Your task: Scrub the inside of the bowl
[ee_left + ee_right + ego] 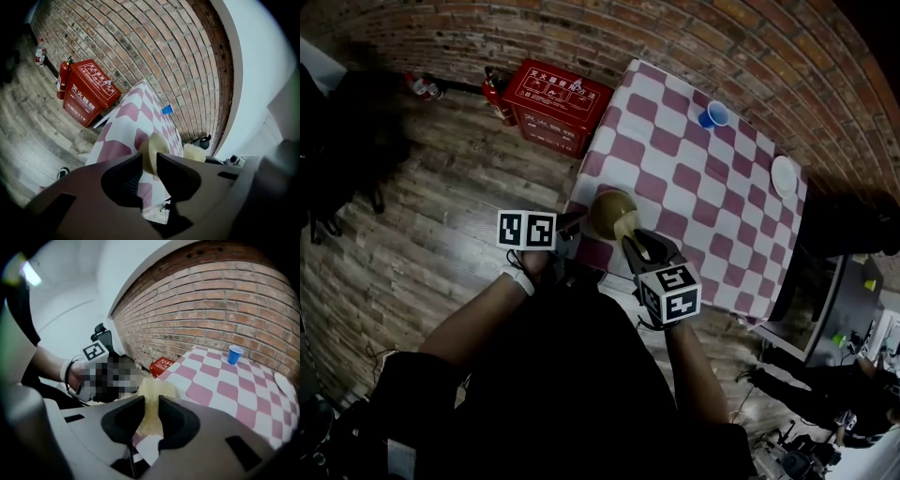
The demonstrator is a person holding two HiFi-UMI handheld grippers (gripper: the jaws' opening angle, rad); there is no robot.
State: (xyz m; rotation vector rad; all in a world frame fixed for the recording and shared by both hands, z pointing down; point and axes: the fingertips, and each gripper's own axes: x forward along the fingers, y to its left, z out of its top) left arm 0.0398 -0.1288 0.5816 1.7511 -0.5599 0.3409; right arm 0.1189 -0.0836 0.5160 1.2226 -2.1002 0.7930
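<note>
A tan bowl (609, 208) is held tilted over the near left corner of the checked table (694, 173). My left gripper (579, 223) is shut on its rim; in the left gripper view the cream rim (151, 151) sits pinched between the jaws (149, 165). My right gripper (630, 244) is shut on a yellow sponge (151, 392), which presses against the bowl's inner side. That sponge (194, 153) shows just right of the bowl in the left gripper view. The bowl's inside is mostly hidden by the sponge and jaws.
A blue cup (715, 114) and a white plate (785, 175) stand far back on the red-and-white cloth. A red box (555, 98) and fire extinguishers (497, 96) stand on the wooden floor by the brick wall. A desk (825, 309) is at right.
</note>
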